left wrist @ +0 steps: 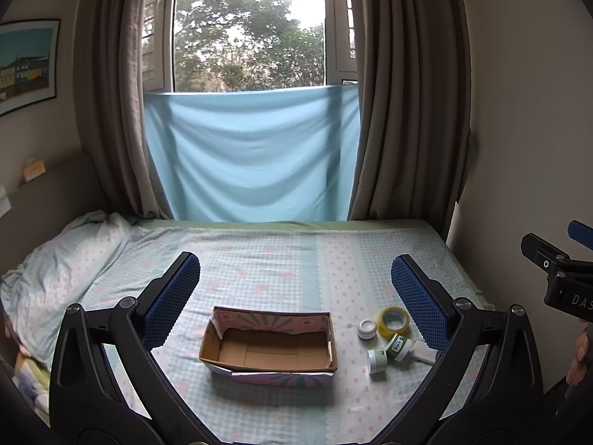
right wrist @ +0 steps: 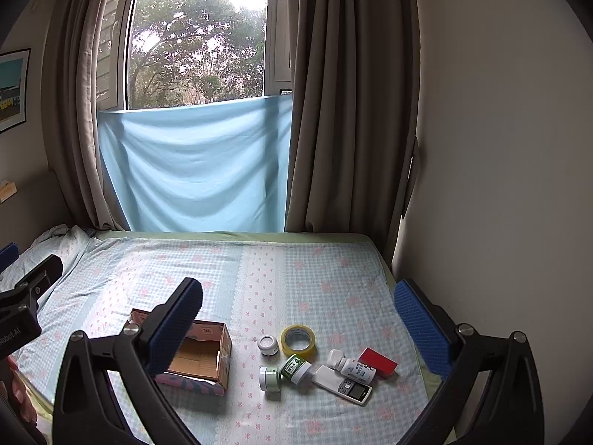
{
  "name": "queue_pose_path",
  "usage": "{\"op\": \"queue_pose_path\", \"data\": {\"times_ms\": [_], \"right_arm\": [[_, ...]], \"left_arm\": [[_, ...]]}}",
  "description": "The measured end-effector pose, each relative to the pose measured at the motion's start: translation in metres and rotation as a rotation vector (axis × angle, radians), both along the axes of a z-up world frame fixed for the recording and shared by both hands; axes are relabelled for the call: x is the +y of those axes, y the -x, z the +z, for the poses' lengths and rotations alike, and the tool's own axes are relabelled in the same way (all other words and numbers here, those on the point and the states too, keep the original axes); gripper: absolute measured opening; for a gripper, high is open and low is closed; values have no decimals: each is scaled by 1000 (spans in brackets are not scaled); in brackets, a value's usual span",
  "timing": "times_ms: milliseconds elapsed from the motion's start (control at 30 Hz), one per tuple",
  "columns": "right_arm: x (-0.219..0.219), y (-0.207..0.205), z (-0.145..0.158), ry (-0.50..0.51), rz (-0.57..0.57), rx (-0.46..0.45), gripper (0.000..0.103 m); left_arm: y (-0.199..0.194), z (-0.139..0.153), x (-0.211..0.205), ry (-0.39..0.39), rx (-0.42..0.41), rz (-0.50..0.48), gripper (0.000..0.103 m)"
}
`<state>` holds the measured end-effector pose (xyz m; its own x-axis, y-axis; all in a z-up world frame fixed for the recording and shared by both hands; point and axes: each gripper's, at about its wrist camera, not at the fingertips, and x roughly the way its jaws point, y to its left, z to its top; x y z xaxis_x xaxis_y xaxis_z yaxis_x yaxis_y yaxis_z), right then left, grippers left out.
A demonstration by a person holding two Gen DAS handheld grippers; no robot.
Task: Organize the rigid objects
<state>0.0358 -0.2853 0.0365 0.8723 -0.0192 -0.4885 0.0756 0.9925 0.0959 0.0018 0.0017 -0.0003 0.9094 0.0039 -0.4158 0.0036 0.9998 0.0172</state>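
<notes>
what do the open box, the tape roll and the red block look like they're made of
Box: corrugated cardboard, matte; brown fluted inside, printed paper outside, torn flaps.

Tape roll: likely plastic packing tape, glossy and translucent yellow, wound on a ring core, probably cardboard.

Red block: unclear; smooth flat red faces and sharp edges suggest a printed carton or hard plastic.

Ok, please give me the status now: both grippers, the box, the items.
Left gripper open, empty. Right gripper open, empty. Cardboard box empty on the bed; tape roll, jars, bottles, remote, red block lie beside it. Nothing blocking.
</notes>
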Motion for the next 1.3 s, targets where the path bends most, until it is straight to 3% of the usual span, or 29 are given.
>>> {"op": "queue_pose_path", "data": {"times_ms": [467,733,967,1300], "right_arm": [[3,-4,-1,-3,10,-3,103],[-11,-19,-11,-1,-17,35,103],[-50,-46,-51,15,-66,108,103],[-125,-114,-168,75,20,278,103]], "left_arm": [[-4,-1,-2,-15,-28,1,102],[-34,-15,-3,-48,69,-31,102],[-82,-75,-27,-60,269,-125,102],[-137,-202,-109,-67,571,-199,102]]}}
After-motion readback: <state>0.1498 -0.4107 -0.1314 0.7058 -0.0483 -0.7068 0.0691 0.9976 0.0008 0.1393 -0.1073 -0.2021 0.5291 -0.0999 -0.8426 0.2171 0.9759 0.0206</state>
